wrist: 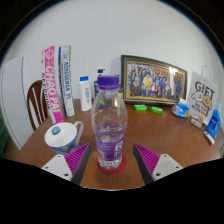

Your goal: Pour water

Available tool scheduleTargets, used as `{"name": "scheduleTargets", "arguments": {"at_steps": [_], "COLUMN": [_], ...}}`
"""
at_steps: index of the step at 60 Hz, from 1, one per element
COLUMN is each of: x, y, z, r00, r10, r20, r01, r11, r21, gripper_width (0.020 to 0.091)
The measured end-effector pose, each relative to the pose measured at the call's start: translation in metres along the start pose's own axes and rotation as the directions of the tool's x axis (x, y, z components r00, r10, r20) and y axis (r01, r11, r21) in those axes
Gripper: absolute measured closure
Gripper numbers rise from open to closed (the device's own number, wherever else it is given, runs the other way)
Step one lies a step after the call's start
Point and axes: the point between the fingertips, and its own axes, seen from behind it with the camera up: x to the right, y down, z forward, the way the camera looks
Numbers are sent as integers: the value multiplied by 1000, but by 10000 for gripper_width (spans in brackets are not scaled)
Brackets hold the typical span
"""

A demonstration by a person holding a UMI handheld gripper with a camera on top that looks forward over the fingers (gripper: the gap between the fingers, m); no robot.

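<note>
One clear water bottle (109, 125) with a purple cap stands between the two fingers (76, 158). One cup (63, 135) sits on the bench (170, 140) just left of the fingers. Beyond them are one small white bottle (85, 94), one framed photo (153, 80), two tall upright boxes (56, 80) and one chair (37, 100). Right of the fingers stands one gift card (203, 98). Two small green items (148, 108) lie before the photo.

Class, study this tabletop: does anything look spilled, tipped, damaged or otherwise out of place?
Nothing stands out. The water bottle stands upright and capped between the open gripper fingers, the cup sits upright beside it, and the table shows no spill.
</note>
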Motion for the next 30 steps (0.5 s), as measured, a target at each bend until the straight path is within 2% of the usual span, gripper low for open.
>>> {"name": "scheduleTargets", "arguments": {"at_steps": [2, 10, 21, 30], "x": [2, -5, -28, -51], "y": [-1, -2, 4, 4], "z": [-14, -85, -173, -216], "r00": [1000, 996, 989, 989], "r10": [-13, -18, 15, 39], "r20": [-22, -86, -147, -143], "r01": [12, 9, -40, -64], "r11": [1000, 995, 986, 983], "r21": [-15, -97, -164, -173], "gripper_width": [257, 251, 253, 252]}}
